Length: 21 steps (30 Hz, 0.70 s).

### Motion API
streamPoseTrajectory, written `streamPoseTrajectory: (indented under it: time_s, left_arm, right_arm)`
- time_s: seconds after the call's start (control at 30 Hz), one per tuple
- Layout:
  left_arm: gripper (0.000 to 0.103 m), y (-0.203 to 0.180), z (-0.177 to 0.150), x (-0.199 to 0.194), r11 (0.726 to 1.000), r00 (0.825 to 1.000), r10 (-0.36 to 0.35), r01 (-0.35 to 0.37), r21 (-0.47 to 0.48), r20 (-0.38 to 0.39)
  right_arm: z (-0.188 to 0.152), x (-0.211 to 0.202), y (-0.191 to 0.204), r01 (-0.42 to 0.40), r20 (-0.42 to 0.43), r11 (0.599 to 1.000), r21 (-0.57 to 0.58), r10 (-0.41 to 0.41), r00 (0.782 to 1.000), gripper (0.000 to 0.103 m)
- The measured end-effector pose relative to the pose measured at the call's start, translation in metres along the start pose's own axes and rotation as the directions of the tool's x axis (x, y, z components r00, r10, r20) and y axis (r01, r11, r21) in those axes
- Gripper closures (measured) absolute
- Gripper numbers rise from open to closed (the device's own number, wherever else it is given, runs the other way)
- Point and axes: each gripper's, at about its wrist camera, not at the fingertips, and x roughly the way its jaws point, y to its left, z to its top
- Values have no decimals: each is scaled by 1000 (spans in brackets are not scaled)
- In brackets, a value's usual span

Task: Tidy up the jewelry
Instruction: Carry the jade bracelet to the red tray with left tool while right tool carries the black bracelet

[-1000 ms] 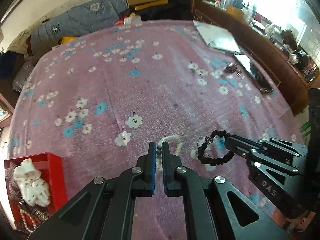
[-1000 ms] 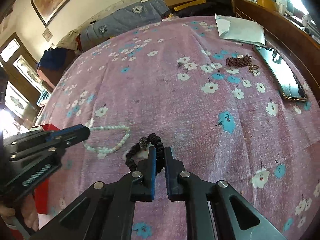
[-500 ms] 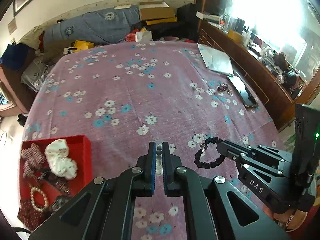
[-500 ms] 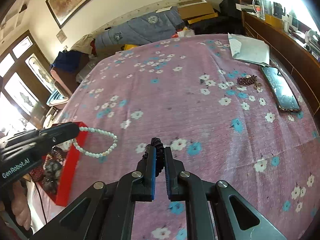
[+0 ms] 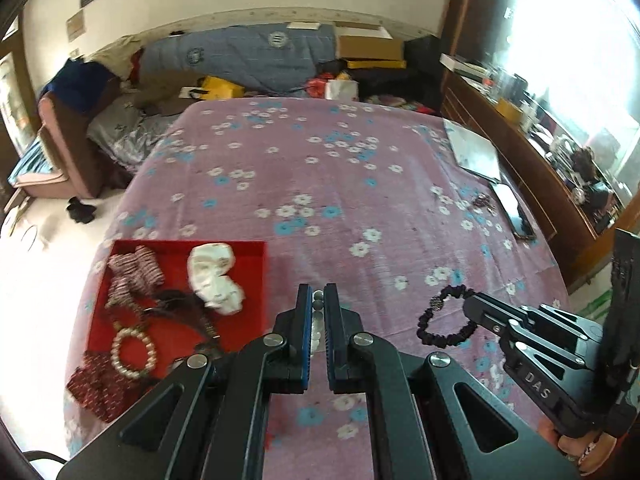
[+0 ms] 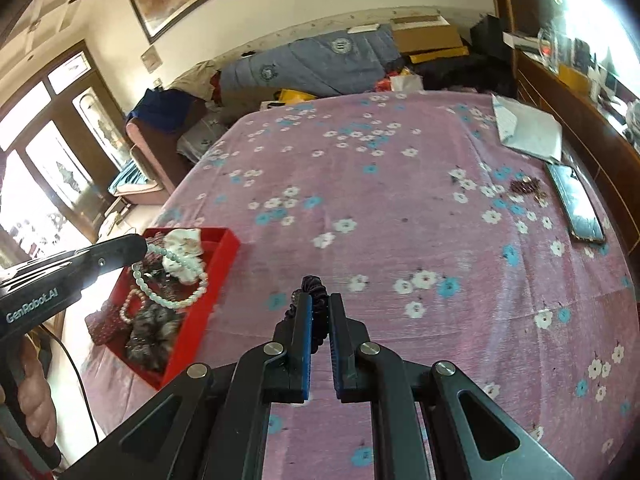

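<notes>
The left gripper [image 5: 316,308] pinches the pale bead bracelet [image 6: 172,276] — dangling over the red box [image 6: 200,300] at nine o'clock, likely for dropping in. The right gripper [image 6: 318,308] grips the black scrunchie [image 5: 444,320] aloft, apparently next.

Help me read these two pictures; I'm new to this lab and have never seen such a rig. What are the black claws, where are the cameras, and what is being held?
No robot here: a person holds a two-finger gripper in each hand, with a fisheye camera on each looking along its fingers. In the left wrist view the left gripper is shut on a pale bead bracelet; the right wrist view shows that bracelet hanging above the red box of jewelry. The right gripper is shut on a black scrunchie bracelet. Both are lifted above a pink flowered bedspread, where a phone, a small dark jewelry piece and white papers lie.
</notes>
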Motion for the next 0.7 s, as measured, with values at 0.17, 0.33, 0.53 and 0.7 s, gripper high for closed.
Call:
streamPoseTrajectory:
  time_s: [0.17, 0.33, 0.53, 0.7]
  left_arm:
    - [98, 24, -7, -12, 999, 999, 49, -49, -18, 16]
    - [98, 43, -12, -20, 996, 997, 80, -79, -31, 22]
    - [98, 58, -17, -28, 995, 995, 98, -97, -34, 31]
    - [98, 68, -19, -31, 994, 994, 101, -100, -35, 36]
  right_arm:
    - [0, -5, 28, -11, 5, 999, -34, 11, 1000, 94]
    - [3, -11, 54, -19, 14, 998, -64, 20, 1000, 94]
    - [8, -14, 81, -22, 23, 995, -100, 24, 999, 94]
    - [10, -12, 98, -24, 19, 992, -122, 27, 999, 94]
